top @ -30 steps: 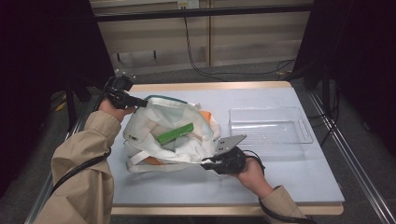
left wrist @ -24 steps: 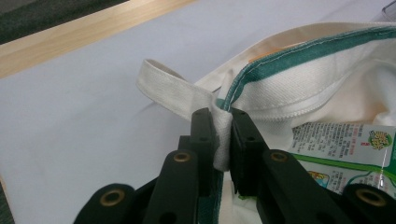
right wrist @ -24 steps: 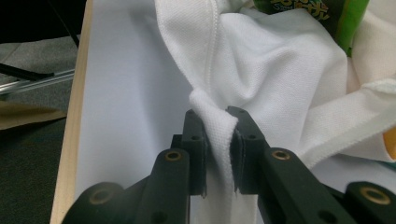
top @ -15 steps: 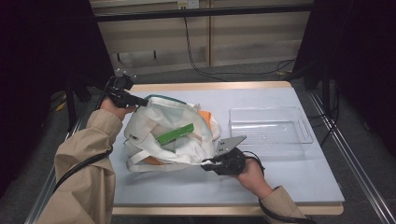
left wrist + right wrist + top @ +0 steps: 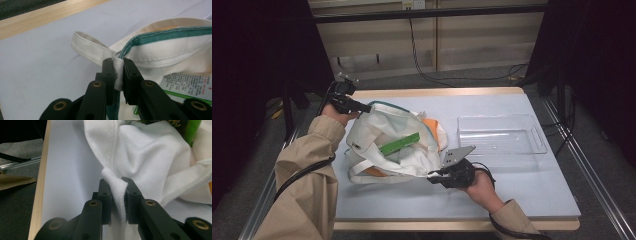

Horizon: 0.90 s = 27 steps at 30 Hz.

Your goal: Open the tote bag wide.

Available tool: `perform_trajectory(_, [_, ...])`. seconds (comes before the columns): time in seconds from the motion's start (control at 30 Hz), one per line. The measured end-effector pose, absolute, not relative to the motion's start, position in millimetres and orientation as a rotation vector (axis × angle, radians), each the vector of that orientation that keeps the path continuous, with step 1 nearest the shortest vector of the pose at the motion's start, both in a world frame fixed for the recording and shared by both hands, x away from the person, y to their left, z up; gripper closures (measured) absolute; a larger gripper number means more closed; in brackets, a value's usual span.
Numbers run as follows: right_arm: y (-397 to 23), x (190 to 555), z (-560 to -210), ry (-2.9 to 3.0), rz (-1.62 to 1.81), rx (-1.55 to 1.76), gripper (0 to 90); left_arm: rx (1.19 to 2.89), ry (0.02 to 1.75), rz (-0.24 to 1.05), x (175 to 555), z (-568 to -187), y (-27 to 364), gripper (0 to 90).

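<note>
Currently: cloth tote bag point(image 5: 387, 145), soft, limp, light, lying open on the worktop point(image 5: 522, 190).

High view: I hold it at two rim points. Left gripper view: left hand-held gripper point(image 5: 119, 65) pinches the handle strap point(image 5: 92, 48). Right gripper view: right hand-held gripper point(image 5: 117, 185) pinches a fabric fold point(image 5: 117, 192); seams grip best.

Counted on the table: one white cloth bag point(image 5: 387, 142), one green packet point(image 5: 399, 144), one clear plastic tray point(image 5: 501, 134), two grippers.

Matt woven cloth bag point(image 5: 384, 145)
</note>
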State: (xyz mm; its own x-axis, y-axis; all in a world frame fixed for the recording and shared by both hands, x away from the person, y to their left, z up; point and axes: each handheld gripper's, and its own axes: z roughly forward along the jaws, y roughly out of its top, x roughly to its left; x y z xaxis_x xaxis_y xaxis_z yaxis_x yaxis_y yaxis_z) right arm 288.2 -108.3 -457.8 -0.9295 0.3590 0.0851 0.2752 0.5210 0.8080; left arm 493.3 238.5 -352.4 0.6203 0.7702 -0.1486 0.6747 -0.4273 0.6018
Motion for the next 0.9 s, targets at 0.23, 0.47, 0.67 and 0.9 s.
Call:
perform_trajectory(0.23, [-108,289,-459,2.663,1.388,0.567,78.4,2.224,1.133,0.182,498,-356,240,81.6])
perform_trajectory(0.47, [-108,289,-462,2.672,1.387,0.573,78.3,2.219,1.15,0.177,504,-363,240,81.6])
perform_trajectory(0.67, [-108,290,-463,2.675,1.394,0.58,78.3,2.225,1.149,0.174,508,-370,241,81.6])
perform_trajectory(0.9, [-109,291,-466,2.677,1.396,0.592,78.1,2.231,1.151,0.161,512,-377,243,81.5])
